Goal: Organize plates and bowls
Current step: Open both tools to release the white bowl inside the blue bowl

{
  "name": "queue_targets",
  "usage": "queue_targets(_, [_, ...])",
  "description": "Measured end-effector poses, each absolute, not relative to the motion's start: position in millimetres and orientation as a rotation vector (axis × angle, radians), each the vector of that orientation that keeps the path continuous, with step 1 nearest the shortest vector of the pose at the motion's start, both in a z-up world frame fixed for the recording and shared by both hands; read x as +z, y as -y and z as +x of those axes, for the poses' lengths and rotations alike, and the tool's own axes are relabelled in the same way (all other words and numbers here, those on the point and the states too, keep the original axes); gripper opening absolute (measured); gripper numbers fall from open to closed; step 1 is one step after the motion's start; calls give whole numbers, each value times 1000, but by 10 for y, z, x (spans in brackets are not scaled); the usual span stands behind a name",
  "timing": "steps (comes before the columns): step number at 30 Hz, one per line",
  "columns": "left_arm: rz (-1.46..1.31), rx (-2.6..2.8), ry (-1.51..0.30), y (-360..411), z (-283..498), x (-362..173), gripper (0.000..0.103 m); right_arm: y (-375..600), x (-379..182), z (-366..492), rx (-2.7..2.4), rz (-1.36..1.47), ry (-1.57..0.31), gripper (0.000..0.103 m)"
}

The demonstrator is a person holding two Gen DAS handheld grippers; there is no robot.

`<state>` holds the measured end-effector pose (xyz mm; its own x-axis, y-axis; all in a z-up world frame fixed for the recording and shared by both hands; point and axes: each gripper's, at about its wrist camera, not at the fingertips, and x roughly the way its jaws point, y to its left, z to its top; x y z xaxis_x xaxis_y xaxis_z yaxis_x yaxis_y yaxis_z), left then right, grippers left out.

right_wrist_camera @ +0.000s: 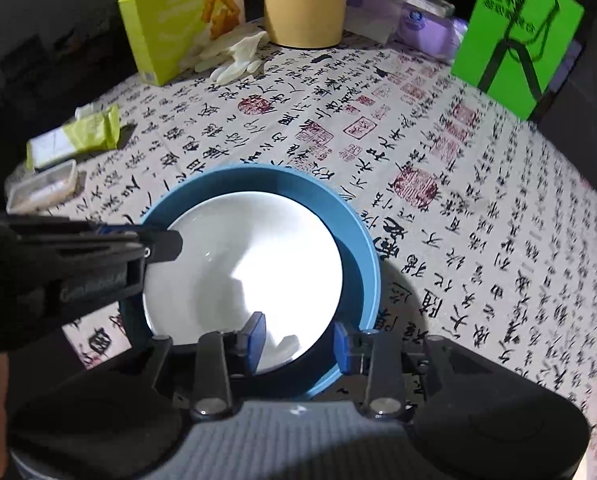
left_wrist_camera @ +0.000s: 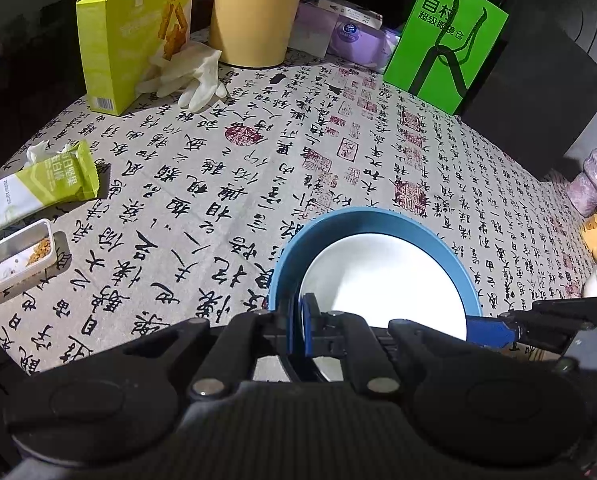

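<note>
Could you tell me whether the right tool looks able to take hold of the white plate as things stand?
Probably yes. The right tool is open and straddles the near rims of the white plate and the blue bowl it sits in. The left tool, shut on the bowl's far rim, leaves this side free.

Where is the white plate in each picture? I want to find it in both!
Left wrist view: the white plate sits low and right of centre, inside the blue bowl, just above the left gripper.
Right wrist view: the white plate is in the middle, slightly left, inside the blue bowl.
Shared landmark: the bright green card stands at top right in both.
</note>
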<state>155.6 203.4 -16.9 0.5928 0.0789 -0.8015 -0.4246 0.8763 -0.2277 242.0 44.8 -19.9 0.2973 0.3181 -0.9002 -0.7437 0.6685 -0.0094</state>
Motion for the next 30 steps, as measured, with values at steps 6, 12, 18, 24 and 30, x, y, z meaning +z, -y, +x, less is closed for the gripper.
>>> queue_targets(6, [-423, 308, -891, -2031, 1556, -173, 7, -380, -177, 2501, 743, -428, -1073, 20])
queue_targets(12, [-423, 308, -888, -2027, 1556, -170, 7, -265, -169, 2620, 744, -335, -1102, 11])
queue_targets(18, [-425, 313, -888, -2035, 1562, -171, 6, -126, -175, 2790, 752, -181, -1177, 9])
queue_targets(24, [-429, 316, -890, -2046, 1570, -176, 6, -99, -174, 2823, 750, -158, -1188, 7])
queue_targets(30, [-433, 310, -889, -2020, 1574, -167, 5, 12, -101, 2893, 738, -89, -1173, 8])
